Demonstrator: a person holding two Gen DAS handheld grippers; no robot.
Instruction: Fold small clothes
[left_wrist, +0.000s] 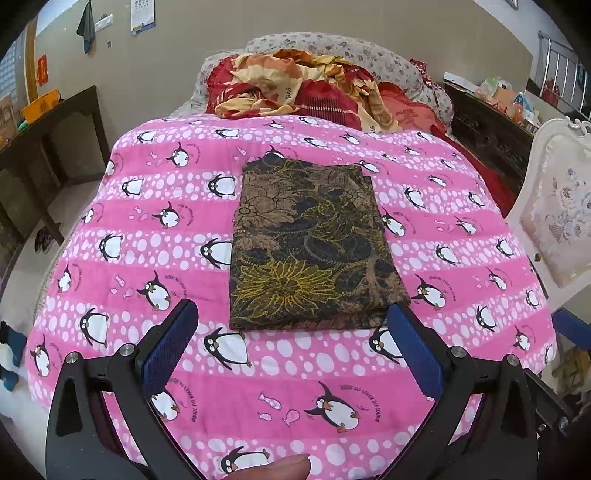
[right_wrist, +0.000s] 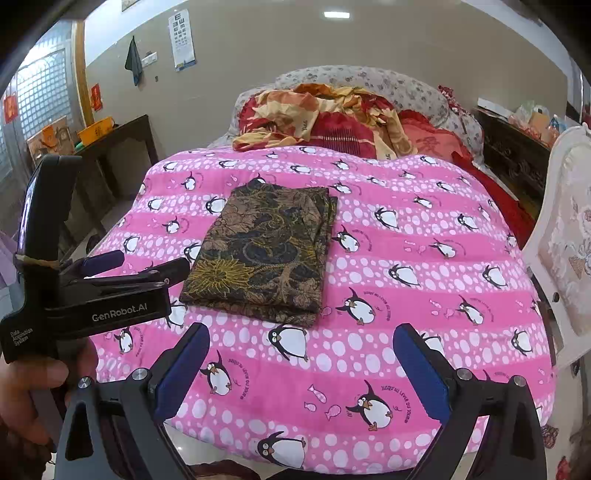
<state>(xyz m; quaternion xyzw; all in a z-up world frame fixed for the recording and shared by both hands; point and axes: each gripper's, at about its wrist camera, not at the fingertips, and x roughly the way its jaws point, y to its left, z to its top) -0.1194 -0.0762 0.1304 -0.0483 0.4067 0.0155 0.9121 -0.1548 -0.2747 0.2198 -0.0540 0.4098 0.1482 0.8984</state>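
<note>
A folded brown-and-black floral garment (left_wrist: 306, 243) (right_wrist: 266, 251) lies flat as a neat rectangle in the middle of the pink penguin quilt (left_wrist: 147, 229) (right_wrist: 406, 240). My left gripper (left_wrist: 292, 308) is open, with the garment's near edge between and just beyond its blue-padded fingertips, which hold nothing. In the right wrist view the left gripper (right_wrist: 151, 260) hovers at the garment's left near corner, held by a hand (right_wrist: 37, 387). My right gripper (right_wrist: 302, 332) is open over the quilt, just short of the garment's near edge.
Crumpled red and orange bedding (left_wrist: 295, 88) is heaped at the head of the bed. A white padded chair (left_wrist: 554, 206) stands close on the right. A dark wooden table (left_wrist: 55, 122) stands to the left and a dark cabinet (left_wrist: 487, 122) at the back right.
</note>
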